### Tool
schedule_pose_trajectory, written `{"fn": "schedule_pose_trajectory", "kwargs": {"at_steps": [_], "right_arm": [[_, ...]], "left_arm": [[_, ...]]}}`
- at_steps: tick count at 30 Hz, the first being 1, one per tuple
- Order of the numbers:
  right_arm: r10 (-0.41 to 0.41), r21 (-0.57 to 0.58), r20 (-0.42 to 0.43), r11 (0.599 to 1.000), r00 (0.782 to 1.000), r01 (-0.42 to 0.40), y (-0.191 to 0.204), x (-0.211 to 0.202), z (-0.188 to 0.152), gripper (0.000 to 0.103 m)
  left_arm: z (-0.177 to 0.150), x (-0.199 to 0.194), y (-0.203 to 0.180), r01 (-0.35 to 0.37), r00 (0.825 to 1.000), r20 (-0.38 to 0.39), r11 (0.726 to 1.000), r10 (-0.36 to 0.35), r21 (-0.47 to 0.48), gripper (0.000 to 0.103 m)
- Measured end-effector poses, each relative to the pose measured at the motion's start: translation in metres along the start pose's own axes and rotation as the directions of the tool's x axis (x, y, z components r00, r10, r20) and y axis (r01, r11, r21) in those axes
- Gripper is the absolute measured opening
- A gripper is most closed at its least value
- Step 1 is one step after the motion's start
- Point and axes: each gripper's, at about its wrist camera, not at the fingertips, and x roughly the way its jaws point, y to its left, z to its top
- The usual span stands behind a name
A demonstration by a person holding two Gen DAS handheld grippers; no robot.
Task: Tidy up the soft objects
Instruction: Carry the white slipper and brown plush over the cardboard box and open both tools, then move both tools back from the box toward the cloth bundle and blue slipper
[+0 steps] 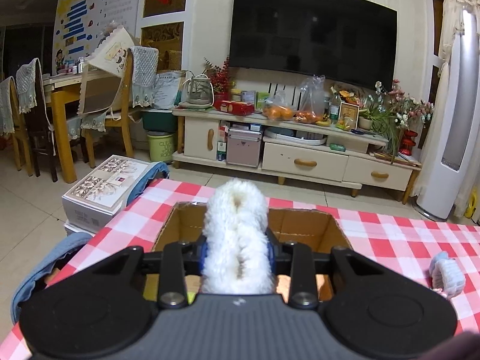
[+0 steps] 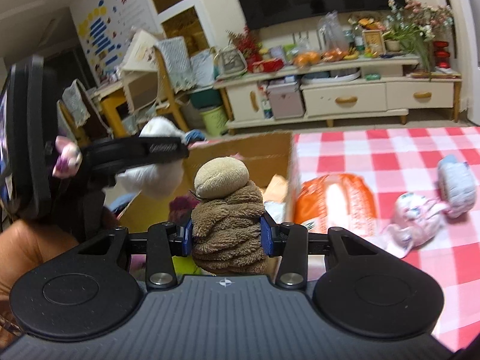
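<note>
White plush toy (image 1: 237, 237) pinched between left fingers (image 1: 204, 253) above cardboard box (image 1: 303, 225); brown plush (image 2: 228, 225) squeezed between right fingers (image 2: 266, 237).

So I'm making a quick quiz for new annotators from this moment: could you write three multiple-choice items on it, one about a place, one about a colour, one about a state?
1. Where is the open cardboard box?
A. On the checked tablecloth
B. On the TV cabinet
C. On the floor

2. What colour is the plush item in the right gripper?
A. White
B. Brown with a beige end
C. Blue

3. What is the state of the left gripper?
A. Open and empty
B. Out of view
C. Shut on a white fluffy item

Answers:
1 A: the box sits on the red-and-white tablecloth.
2 B: the brown plush item sits between the blue pads.
3 C: the white fluffy item is pinched between the pads, over the box.
</note>
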Motion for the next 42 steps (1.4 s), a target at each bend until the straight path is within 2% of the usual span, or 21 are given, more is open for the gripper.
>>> {"fn": "schedule_pose_trajectory", "kwargs": {"at_steps": [2, 7, 8, 9, 10, 14, 23, 32, 42], "right_arm": [[0.011, -0.009, -0.020, 1.000, 1.000, -0.011, 0.006, 0.007, -0.005, 0.055], [0.016, -0.020, -0.051, 1.000, 0.999, -0.017, 0.016, 0.010, -0.015, 0.083], [0.019, -0.016, -0.048, 1.000, 0.999, -0.020, 0.016, 0.008, -0.016, 0.092], [0.017, -0.011, -0.041, 1.000, 0.999, -0.017, 0.014, 0.006, -0.016, 0.097], [0.010, -0.010, -0.032, 1.000, 0.999, -0.011, 0.014, 0.003, -0.016, 0.098], [-0.016, -0.021, 0.011, 1.000, 1.000, 0.016, 0.006, -0.010, -0.013, 0.099], [-0.102, -0.029, 0.097, 0.994, 0.990, 0.105, -0.014, -0.019, -0.012, 0.101], [-0.153, 0.020, 0.097, 0.988, 0.983, 0.152, -0.024, -0.016, -0.017, 0.101], [-0.202, 0.070, 0.100, 0.978, 0.974, 0.196, -0.028, -0.030, -0.021, 0.101]], "left_arm": [[0.001, 0.000, 0.002, -0.007, 1.000, -0.001, 1.000, 0.007, 0.004, 0.038], [0.002, -0.001, 0.002, -0.018, 1.000, 0.003, 1.000, 0.018, 0.015, 0.054], [0.002, -0.002, 0.002, -0.017, 1.000, 0.005, 1.000, 0.017, 0.013, 0.061], [0.003, -0.004, 0.001, -0.019, 1.000, 0.009, 1.000, 0.019, 0.013, 0.069], [0.003, -0.004, 0.000, -0.020, 1.000, 0.013, 1.000, 0.020, 0.014, 0.071], [0.005, -0.008, -0.004, -0.015, 1.000, 0.026, 1.000, 0.015, 0.024, 0.078], [0.005, -0.010, -0.018, -0.001, 1.000, 0.024, 0.999, 0.000, 0.044, 0.084], [0.003, -0.011, -0.040, 0.024, 0.999, 0.023, 0.997, -0.026, 0.068, 0.089], [-0.002, -0.011, -0.068, 0.051, 0.998, 0.020, 0.993, -0.054, 0.107, 0.091]]}}
